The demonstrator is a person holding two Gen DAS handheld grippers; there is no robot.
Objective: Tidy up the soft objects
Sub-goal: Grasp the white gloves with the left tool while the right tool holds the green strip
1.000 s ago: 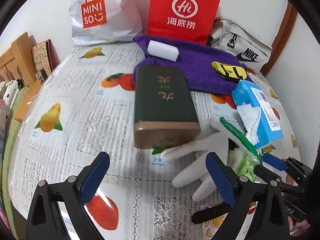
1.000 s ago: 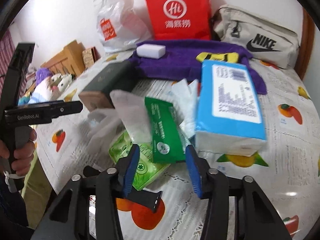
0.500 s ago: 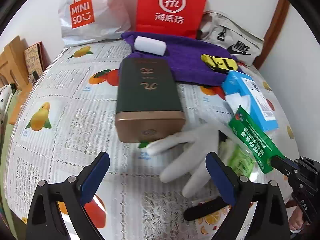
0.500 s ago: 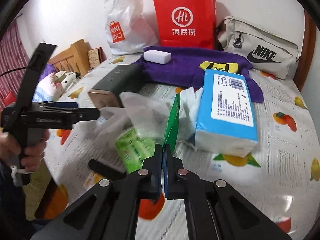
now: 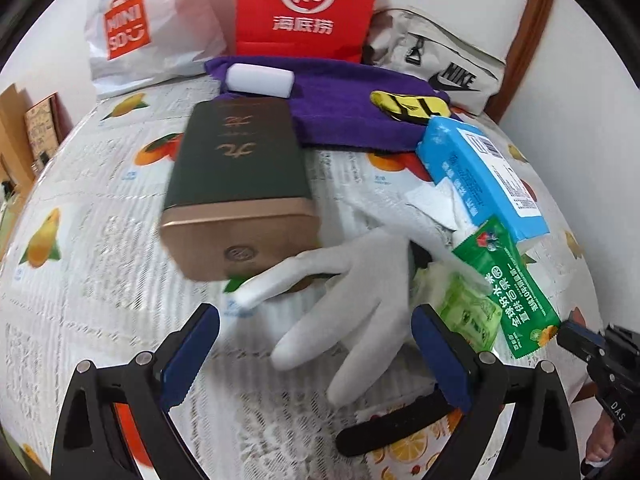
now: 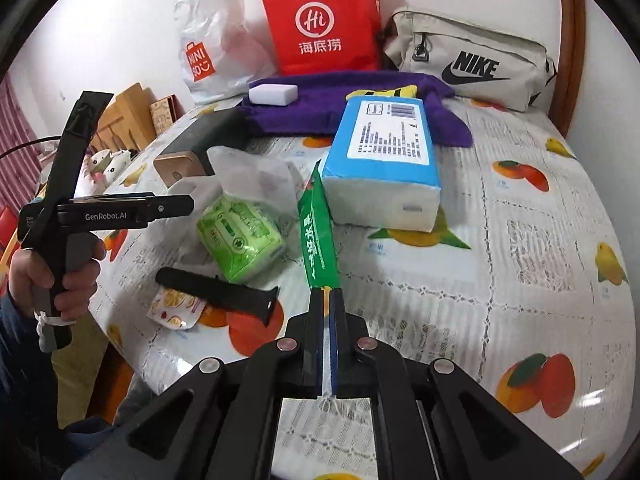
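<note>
The right tool (image 6: 328, 304) is pinched shut on the bottom edge of a flat dark-green foil sachet (image 6: 316, 232), which stands up off the fruit-printed tabletop (image 6: 520, 240); it looks light, thin and slick, so a grip on the crimped seam is probably safest, since the smooth middle could slide. The left tool (image 5: 316, 360) hangs wide open with nothing between its blue pads, poised over a limp white fabric glove (image 5: 352, 292) lying flat, its fingers toward the camera; the glove should be weightless and floppy, best taken across the palm, where cloth bunches. Just beside the glove lies a squashy light-green tissue pack (image 6: 240, 236), soft and compressible, to be gripped across its short sides. Nearer the edge lie a black watch strap (image 6: 216, 292) and a small fruit-printed sachet (image 6: 174, 306). Behind the pack sits a blue-and-white soft pack of tissues (image 6: 384, 168), bulky and probably too wide for one pinch except at a corner, with crumpled white tissue (image 5: 436, 204) next to it. Left of it lies a rigid dark-green box with a gold end (image 5: 236, 184). Farther back lies a purple towel (image 6: 360, 104) bearing a white block (image 6: 274, 94) and a yellow-black item (image 5: 412, 106). Count: one of each, plus three bags at the wall.
</note>
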